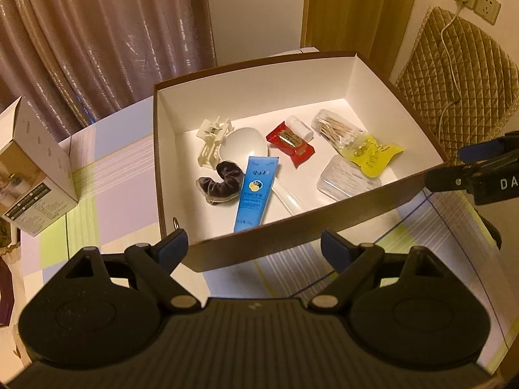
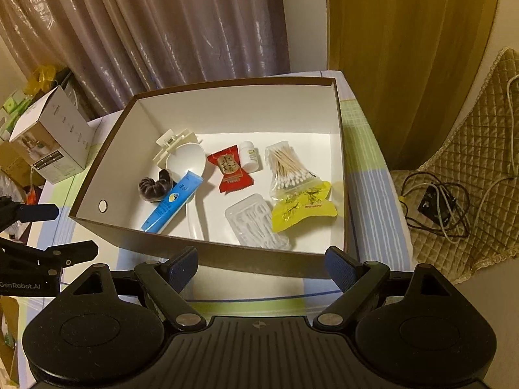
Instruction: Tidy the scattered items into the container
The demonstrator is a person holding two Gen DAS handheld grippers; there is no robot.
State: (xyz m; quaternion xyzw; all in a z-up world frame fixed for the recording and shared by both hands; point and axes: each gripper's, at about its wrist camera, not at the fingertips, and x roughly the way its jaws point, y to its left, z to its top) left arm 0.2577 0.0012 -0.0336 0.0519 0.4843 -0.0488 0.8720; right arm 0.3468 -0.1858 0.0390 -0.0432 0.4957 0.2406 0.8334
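A brown box with white inside [image 1: 275, 236] [image 2: 227, 259] stands on the table. In it lie a blue tube [image 1: 256, 191] [image 2: 173, 202], a white spoon [image 1: 246, 146] [image 2: 189, 162], a white hair clip [image 1: 212, 141] [image 2: 173, 144], a dark scrunchie [image 1: 220, 183] [image 2: 155, 186], a red packet [image 1: 290, 144] [image 2: 230, 168], a small white bottle [image 1: 301, 126] [image 2: 250, 155], a bag of cotton swabs [image 1: 337, 131] [image 2: 287, 168], a yellow packet [image 1: 373, 154] [image 2: 301, 206] and a clear case [image 1: 348, 178] [image 2: 256, 223]. My left gripper [image 1: 254, 246] and right gripper [image 2: 269, 267] are open and empty, just short of the box's near wall.
A white carton [image 1: 32, 168] [image 2: 52, 142] stands on the checked tablecloth left of the box. A quilted chair [image 1: 454, 74] with cables [image 2: 434, 204] is on the right. Curtains hang behind. Each gripper shows at the edge of the other's view [image 1: 480, 171] [image 2: 35, 236].
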